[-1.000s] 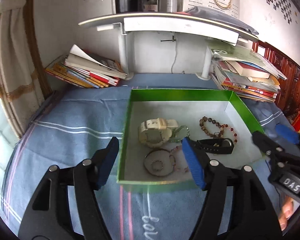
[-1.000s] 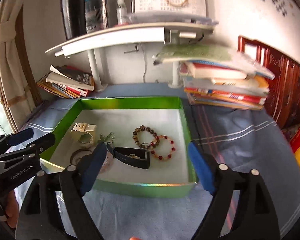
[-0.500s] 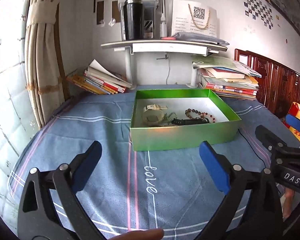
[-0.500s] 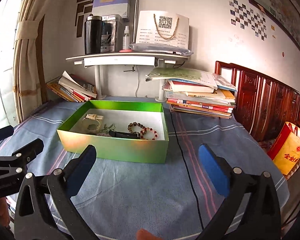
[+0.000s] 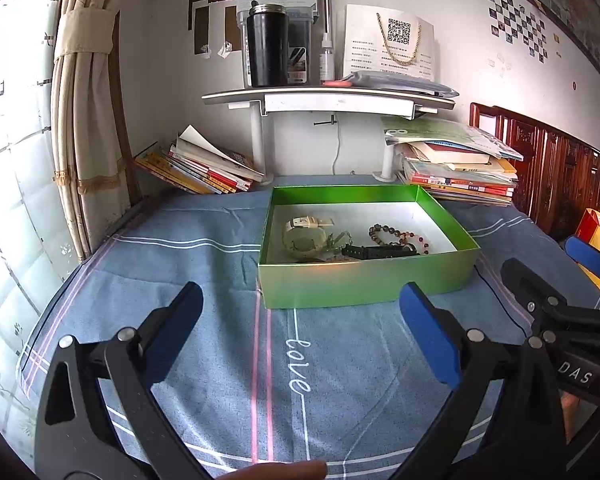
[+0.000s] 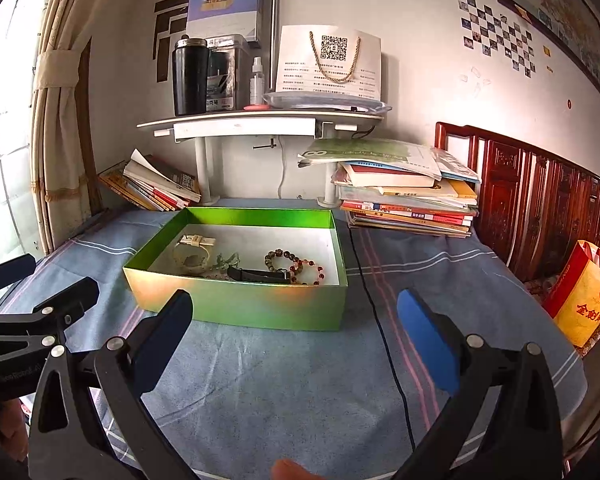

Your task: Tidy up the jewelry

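Note:
A green box [image 5: 364, 284] [image 6: 236, 304] stands on the blue striped tablecloth. Inside lie a cream watch [image 5: 304, 236] [image 6: 192, 254], a black band [image 5: 376, 251] [image 6: 260, 275], brown bead bracelets [image 5: 396, 234] [image 6: 284, 260] and a red bead bracelet [image 6: 308, 272]. My left gripper [image 5: 300, 300] is open above the cloth, short of the box's near wall, with nothing between its blue pads. My right gripper [image 6: 294, 308] is open too, on the near side of the box. Each gripper shows at the edge of the other's view.
Book stacks [image 5: 456, 168] [image 6: 152, 188] flank a white shelf stand [image 5: 324, 98] at the back; on it stand a black flask [image 6: 190, 76] and a paper bag. A black cable [image 6: 384, 340] crosses the cloth. At the right are a red wooden headboard [image 6: 540, 200] and a yellow bag [image 6: 584, 300].
Both grippers drew back from over the box toward the near side of the table. Their jaws spread wider. The jewelry stays in the box.

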